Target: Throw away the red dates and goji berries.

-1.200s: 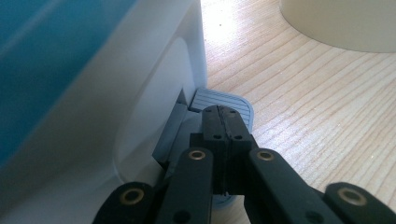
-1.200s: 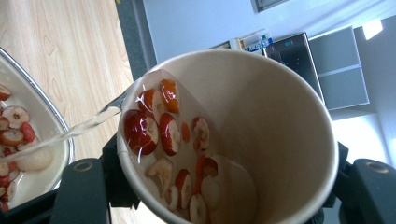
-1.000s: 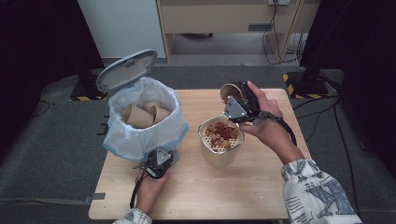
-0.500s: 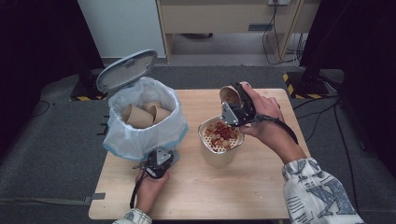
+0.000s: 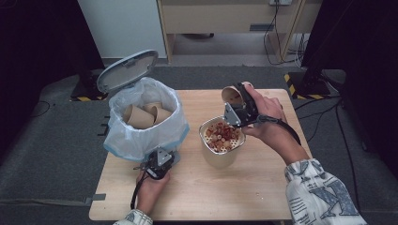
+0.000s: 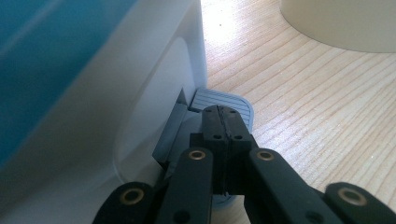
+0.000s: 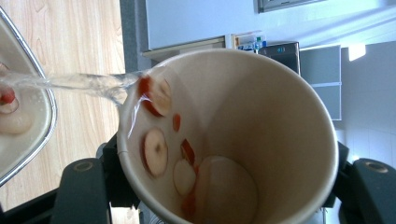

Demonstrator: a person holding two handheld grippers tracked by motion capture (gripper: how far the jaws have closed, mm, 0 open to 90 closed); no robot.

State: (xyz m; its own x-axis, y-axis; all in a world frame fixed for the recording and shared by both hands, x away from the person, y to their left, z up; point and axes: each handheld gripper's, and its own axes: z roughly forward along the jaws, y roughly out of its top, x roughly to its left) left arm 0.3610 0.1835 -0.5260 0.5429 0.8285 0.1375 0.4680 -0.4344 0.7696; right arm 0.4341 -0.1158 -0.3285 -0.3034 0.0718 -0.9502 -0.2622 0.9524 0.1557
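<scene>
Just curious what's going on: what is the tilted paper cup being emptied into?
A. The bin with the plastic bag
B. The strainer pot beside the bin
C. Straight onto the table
B: the paper cup held in the right gripper tips liquid and red and pale slices into the strainer pot, not the bin.

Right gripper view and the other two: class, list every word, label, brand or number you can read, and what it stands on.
No text can be read.
The small coloured labels on the far cabinet, seen past the paper cup: too small and blurred.
The sleeve bears a pattern, not legible lettering.
</scene>
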